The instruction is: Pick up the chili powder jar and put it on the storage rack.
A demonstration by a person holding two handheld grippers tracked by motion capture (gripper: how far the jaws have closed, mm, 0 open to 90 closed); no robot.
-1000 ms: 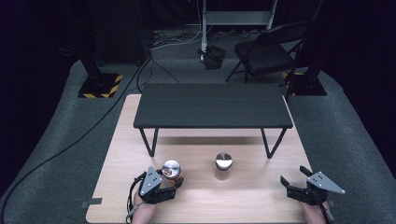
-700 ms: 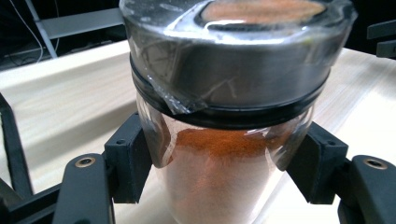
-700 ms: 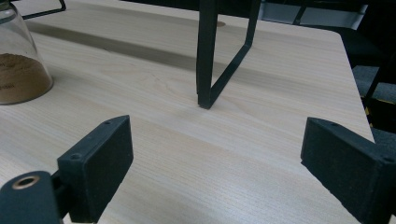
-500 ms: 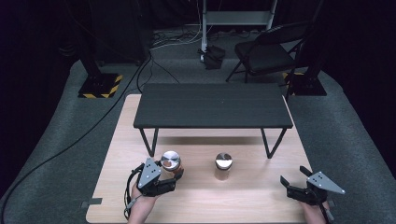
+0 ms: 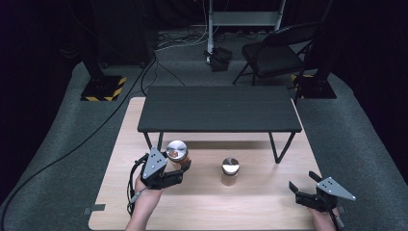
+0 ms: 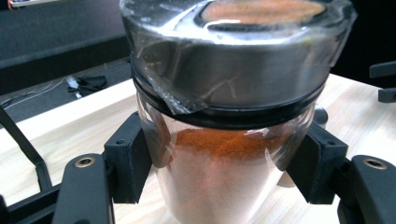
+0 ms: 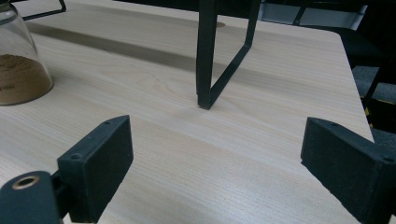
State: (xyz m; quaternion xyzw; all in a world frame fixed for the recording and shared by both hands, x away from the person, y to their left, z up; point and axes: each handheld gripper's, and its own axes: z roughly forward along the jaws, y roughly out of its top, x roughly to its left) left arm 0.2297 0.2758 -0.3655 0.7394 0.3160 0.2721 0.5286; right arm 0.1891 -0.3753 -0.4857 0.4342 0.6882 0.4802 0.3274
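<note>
The left gripper has its fingers closed on a glass spice jar with a steel lid and orange-red powder inside; in the left gripper view both black pads press on the glass just under the lid, one on each side. In the high view this jar is held off the light wooden bench, over the part near its left edge and toward the near side, in front of the left leg of the small black table that stands on the bench toward the far edge. A second jar with brown powder stands upright on the bench near the middle, well apart from the held one. The right gripper sits by the near right corner of the bench with its fingers spread wide and nothing between them; the right gripper view shows bare wood between the pads, a black table leg ahead, and the brown-powder jar at the left
</note>
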